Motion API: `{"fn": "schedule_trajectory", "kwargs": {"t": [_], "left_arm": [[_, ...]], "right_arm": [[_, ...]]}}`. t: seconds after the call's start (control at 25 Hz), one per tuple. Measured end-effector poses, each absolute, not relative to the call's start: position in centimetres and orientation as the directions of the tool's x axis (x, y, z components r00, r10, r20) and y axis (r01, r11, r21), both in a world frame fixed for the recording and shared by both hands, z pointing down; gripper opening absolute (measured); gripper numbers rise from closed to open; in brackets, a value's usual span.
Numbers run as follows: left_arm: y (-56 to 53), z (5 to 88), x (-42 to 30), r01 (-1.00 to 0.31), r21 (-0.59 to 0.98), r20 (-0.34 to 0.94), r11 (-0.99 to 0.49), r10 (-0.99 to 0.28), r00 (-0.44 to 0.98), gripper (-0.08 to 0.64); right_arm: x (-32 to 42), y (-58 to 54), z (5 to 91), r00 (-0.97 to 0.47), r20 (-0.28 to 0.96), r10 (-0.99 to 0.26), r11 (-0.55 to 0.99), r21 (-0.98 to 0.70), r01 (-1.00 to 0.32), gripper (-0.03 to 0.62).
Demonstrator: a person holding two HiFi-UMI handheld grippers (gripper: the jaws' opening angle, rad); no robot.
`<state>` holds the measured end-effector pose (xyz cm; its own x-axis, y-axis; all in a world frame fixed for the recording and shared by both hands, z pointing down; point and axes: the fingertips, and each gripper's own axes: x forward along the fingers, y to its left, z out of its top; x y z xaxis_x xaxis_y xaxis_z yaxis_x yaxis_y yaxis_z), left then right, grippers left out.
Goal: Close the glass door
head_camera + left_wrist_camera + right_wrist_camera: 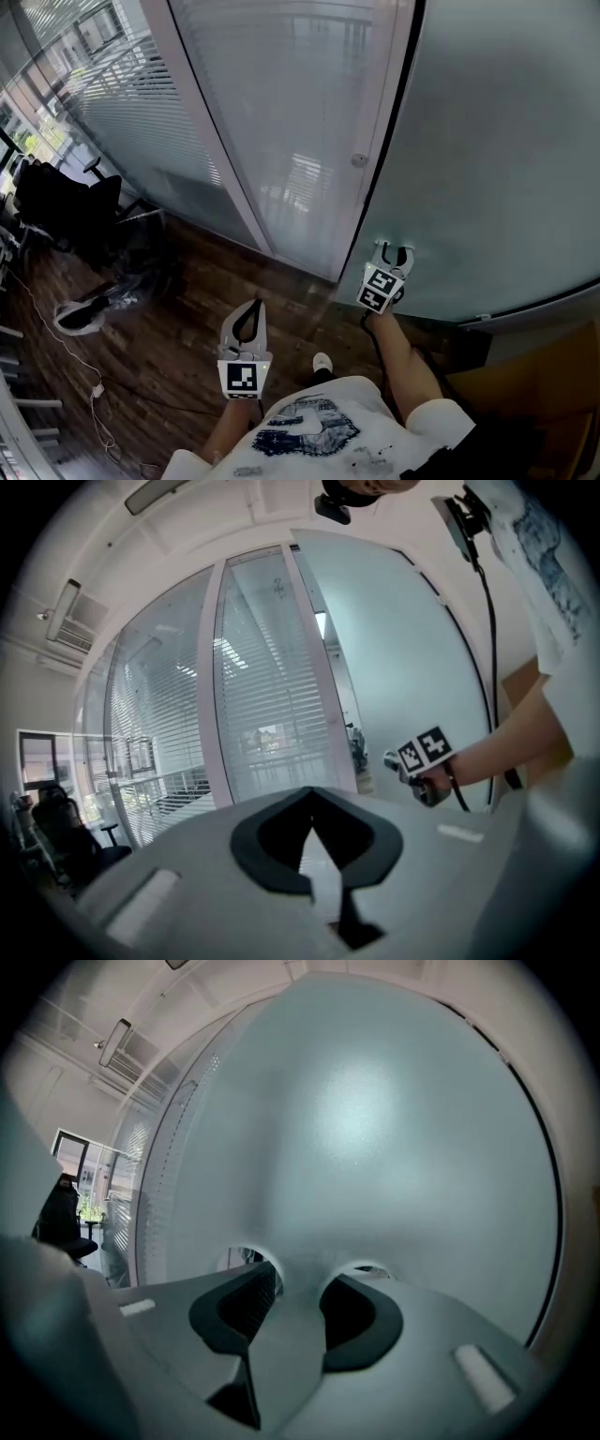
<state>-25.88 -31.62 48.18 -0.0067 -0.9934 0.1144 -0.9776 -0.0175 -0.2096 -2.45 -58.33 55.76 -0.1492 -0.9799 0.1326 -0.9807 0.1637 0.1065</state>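
The frosted glass door (487,141) fills the right of the head view, its dark left edge (386,169) running down beside the fixed glazing. My right gripper (395,247) is at the door's lower part near that edge, jaws apart and fingertips up against the glass, with nothing gripped. In the right gripper view the gripper (305,1274) faces the frosted pane (375,1129) at very close range. My left gripper (257,305) hangs in the air above the wooden floor, left of the door, shut and empty. From the left gripper (311,791) I see the door (394,667) and the right gripper (412,766).
A fixed glass panel with blinds behind it (281,122) stands left of the door, with a small round fitting (359,160) on its frame. Black office chairs (66,202), a plastic bag (89,314) and a white cable (94,389) lie at the left. A wooden unit (553,375) is at the lower right.
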Motion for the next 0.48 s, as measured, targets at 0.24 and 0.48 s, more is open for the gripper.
{"fn": "schedule_trajectory", "kwargs": {"t": [0.24, 0.48], "left_arm": [[-34.3, 48.0, -25.8, -0.976, -0.217, 0.129, -0.003, -0.991, -0.026, -0.002], [-35.4, 48.3, -26.5, -0.974, -0.224, 0.116, 0.018, -0.992, -0.045, -0.002]], "right_arm": [[-2.4, -61.5, 56.3, -0.119, 0.136, -0.984, 0.134, 0.112, -0.985, 0.141], [-2.5, -63.3, 56.0, -0.089, 0.149, -0.985, 0.108, 0.131, -0.985, 0.141]]}}
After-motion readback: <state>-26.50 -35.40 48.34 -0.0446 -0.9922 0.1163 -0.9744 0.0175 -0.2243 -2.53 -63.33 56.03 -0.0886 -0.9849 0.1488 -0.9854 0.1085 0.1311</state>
